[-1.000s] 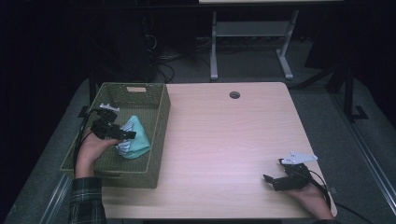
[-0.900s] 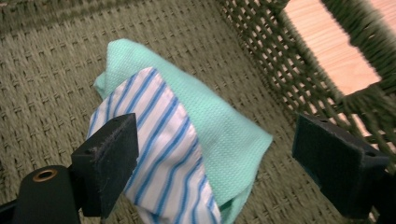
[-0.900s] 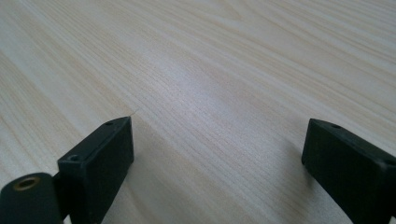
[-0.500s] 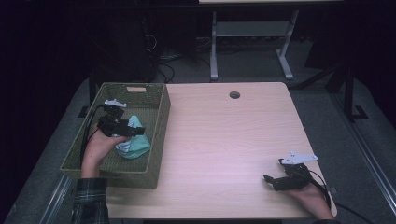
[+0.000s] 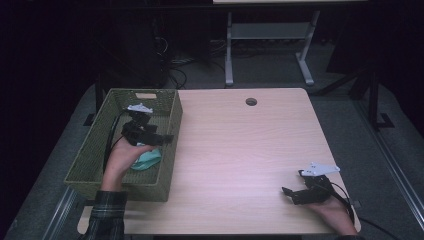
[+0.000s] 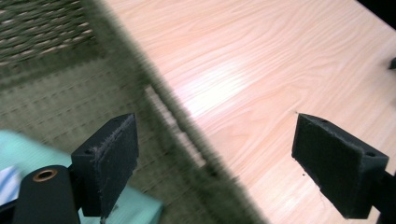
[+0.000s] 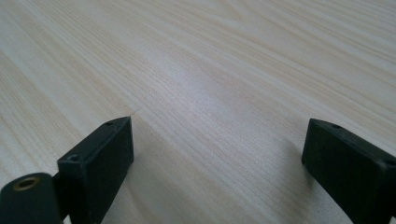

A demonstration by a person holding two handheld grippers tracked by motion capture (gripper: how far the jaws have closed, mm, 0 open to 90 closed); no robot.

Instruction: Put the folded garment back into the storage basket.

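1. The left gripper [image 5: 159, 137] hangs over the right wall of the basket [image 5: 95, 150], its jaws wide apart and holding nothing.
2. In the left gripper view the basket wall runs up between the jaws: the weave lies on the near-jaw side, the bare table [image 6: 280, 70] on the far-jaw side.
3. The cloth [image 5: 148, 159], pale teal, lies on the basket floor just below and behind the left gripper, beside the right wall. Its corner shows under the near jaw in the left gripper view [image 6: 28, 154].
4. The right gripper [image 5: 291, 192] rests low on the table, well apart from the basket, jaws open and empty, with plain wood ahead of them.
5. The cloth looks soft, light and limp. It would likely sag and trail when lifted, and could snag on the wicker.
6. A sound grip, I judge, is a pinch on a raised fold near its middle, not a thin edge, which may slip from the pads.
7. It seems neither fragile nor slippery, so a firm squeeze should do no harm.
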